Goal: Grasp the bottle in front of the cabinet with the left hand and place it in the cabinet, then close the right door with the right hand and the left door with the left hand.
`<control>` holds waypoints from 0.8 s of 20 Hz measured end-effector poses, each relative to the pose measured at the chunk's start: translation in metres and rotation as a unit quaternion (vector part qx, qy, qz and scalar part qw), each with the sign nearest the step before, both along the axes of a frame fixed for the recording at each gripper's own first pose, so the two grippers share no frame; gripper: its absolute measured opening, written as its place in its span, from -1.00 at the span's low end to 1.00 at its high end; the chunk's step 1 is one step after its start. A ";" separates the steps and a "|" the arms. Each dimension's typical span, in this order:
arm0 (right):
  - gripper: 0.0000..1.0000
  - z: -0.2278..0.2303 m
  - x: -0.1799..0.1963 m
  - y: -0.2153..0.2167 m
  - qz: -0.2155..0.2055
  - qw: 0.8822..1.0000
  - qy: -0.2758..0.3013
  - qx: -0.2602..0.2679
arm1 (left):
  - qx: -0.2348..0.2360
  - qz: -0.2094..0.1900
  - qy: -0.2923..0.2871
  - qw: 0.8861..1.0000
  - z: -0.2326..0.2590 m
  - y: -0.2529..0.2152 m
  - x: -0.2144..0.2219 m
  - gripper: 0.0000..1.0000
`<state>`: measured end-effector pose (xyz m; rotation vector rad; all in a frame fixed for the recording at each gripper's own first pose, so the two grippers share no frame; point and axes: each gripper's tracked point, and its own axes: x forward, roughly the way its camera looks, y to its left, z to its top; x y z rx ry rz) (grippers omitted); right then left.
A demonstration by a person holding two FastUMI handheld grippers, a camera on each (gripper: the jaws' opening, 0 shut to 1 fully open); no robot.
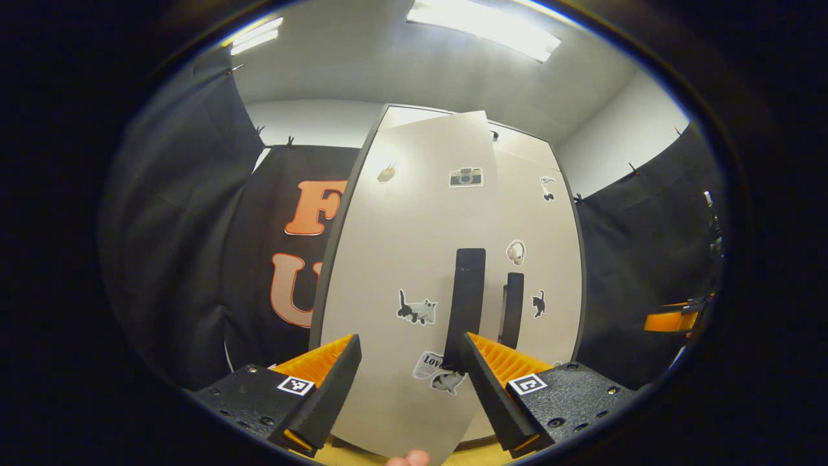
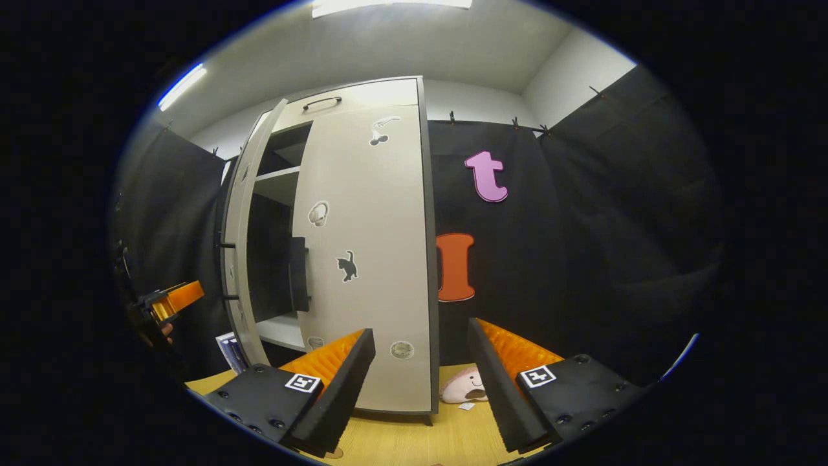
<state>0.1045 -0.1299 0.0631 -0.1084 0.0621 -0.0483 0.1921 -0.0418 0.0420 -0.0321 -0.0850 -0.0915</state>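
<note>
Black cloth hangs all around the booth, held up by small clips along its top edge. Above the cloth the wall is white. The ceiling is white too, and long bright lights shine down from it. Down below is a desk of light yellow wood. A small soft pink toy lies on the desk near the black cloth.

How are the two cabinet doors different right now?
The left door hangs partly open, swung out from the cabinet; the right door sits shut. The left door carries a camera sticker; the right door has a small black cat. Both are pale, with dark upright handles and stickers.
</note>
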 end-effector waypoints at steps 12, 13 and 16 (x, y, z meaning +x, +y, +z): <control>0.92 0.003 -0.017 -0.047 -0.054 0.998 -0.009 0.008 | 0.008 0.006 0.024 1.000 -0.024 -0.017 0.059 0.89; 0.92 0.003 -0.017 -0.052 -0.058 0.998 -0.008 0.008 | 0.005 0.007 0.026 1.000 -0.026 -0.019 0.062 0.94; 0.92 0.002 -0.020 -0.064 -0.071 0.997 -0.007 0.003 | 0.004 0.011 0.028 1.000 -0.030 -0.025 0.073 0.89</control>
